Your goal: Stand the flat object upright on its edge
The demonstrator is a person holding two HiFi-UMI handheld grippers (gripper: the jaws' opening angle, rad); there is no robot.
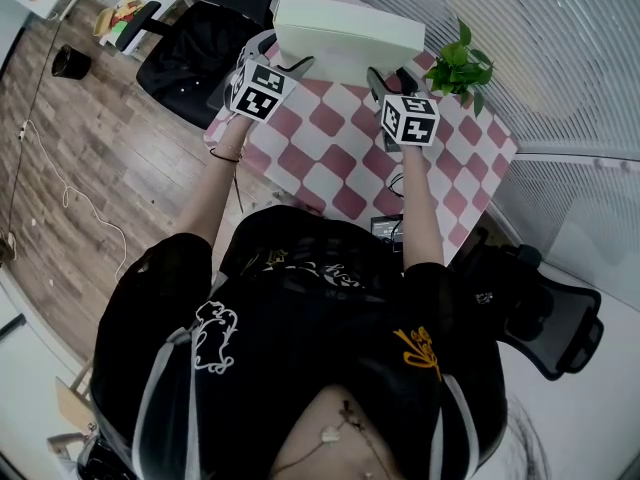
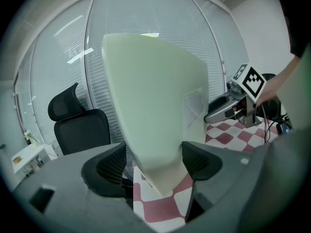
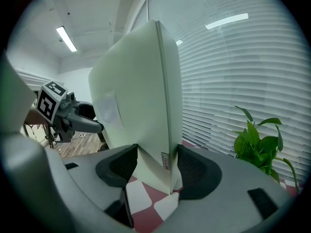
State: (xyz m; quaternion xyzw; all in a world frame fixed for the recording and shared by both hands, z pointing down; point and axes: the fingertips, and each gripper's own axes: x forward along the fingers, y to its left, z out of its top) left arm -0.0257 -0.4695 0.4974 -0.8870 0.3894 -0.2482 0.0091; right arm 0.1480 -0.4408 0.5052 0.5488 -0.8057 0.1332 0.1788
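Observation:
A flat pale-green box (image 1: 345, 30) stands on its long edge at the far side of the red-and-white checked table (image 1: 330, 163). My left gripper (image 1: 280, 58) holds the box's left end, and in the left gripper view the box (image 2: 155, 106) fills the gap between the pads, its lower corner on the cloth. My right gripper (image 1: 390, 76) holds the right end. In the right gripper view both pads press the box's (image 3: 141, 106) faces near a small label. Each gripper shows in the other's view, the right gripper (image 2: 238, 103) and the left gripper (image 3: 60, 113).
A potted green plant (image 1: 458, 66) stands at the table's far right corner, close to my right gripper, and also shows as the plant (image 3: 257, 135). A black office chair (image 1: 195, 53) sits left of the table. Another chair (image 1: 545, 308) is at the near right. Window blinds run behind the table.

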